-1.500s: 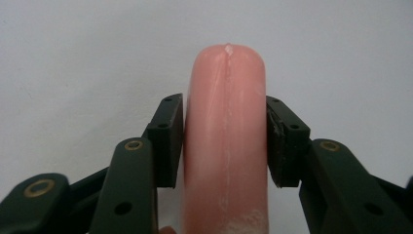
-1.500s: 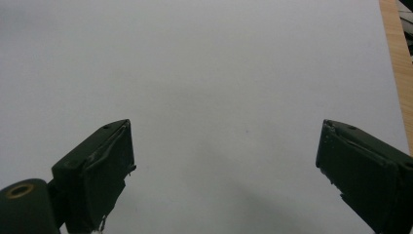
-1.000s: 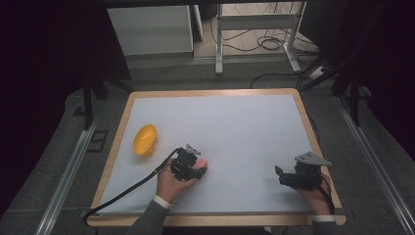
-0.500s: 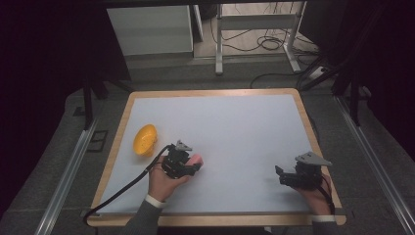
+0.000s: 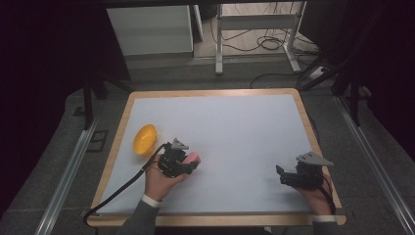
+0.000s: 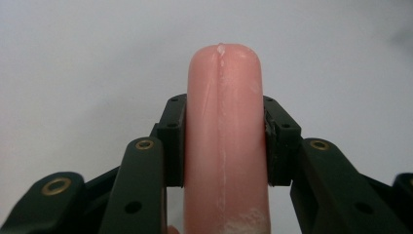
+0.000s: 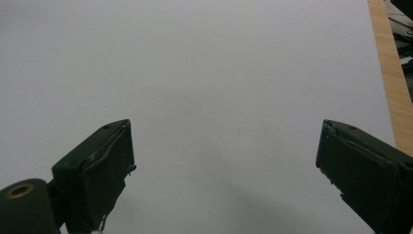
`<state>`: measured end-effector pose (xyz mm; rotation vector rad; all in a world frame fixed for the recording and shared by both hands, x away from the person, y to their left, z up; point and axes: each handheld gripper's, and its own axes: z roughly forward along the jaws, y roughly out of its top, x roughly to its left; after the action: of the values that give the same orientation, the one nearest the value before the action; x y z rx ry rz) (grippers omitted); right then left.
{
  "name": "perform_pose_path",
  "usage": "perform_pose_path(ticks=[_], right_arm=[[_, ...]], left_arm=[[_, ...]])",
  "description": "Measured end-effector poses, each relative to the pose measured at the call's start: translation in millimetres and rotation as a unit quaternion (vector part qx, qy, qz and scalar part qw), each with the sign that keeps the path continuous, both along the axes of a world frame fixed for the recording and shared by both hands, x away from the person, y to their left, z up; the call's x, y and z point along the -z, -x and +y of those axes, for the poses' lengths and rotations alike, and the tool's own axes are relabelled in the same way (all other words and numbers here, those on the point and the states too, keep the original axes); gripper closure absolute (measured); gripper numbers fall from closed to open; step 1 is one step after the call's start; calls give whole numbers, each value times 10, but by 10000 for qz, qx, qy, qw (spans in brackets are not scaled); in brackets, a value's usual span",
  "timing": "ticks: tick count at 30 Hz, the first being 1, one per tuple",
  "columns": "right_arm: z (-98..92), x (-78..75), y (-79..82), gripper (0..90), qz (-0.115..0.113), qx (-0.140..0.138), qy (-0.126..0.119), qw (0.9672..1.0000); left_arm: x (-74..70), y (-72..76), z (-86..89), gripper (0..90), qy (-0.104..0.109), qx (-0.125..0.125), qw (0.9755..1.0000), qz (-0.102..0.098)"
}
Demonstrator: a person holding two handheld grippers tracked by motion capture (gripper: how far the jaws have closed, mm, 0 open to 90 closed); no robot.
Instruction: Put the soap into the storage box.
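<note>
the left gripper point(image 5: 188, 165) has its two black jaws clamped on a smooth pink sausage-shaped piece point(image 6: 225, 141), pads pressed against both of its long sides. in the left gripper view the rounded tip of the sausage pokes out well past the jaws, over the pale grey table top point(image 5: 235, 127). from the high view the pink tip point(image 5: 194, 157) peeks out beside the hand, and whether it hangs above the surface or touches it is hard to tell from up there. a small yellow plastic bowl point(image 5: 145, 139) sits near the table's left wooden edge, just beside that gripper. over on the right, the right gripper point(image 7: 224, 161) rests low with its jaws wide apart, nothing between them, only bare table ahead.
</note>
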<state>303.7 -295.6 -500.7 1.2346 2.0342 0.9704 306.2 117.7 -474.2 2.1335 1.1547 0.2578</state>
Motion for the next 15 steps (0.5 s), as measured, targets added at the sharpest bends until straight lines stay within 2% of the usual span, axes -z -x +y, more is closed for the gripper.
perform_pose_path(ticks=[13, 15], right_arm=[[-5, -10, 4, 65, -14, 0, -9, 10000], [-8, -14, 6, 65, -22, 1, -9, 10000]], left_arm=[[-66, 9, 65, 601, 30, -33, 9999, -103], [-80, 14, 81, 601, 61, -89, 9998, -168]])
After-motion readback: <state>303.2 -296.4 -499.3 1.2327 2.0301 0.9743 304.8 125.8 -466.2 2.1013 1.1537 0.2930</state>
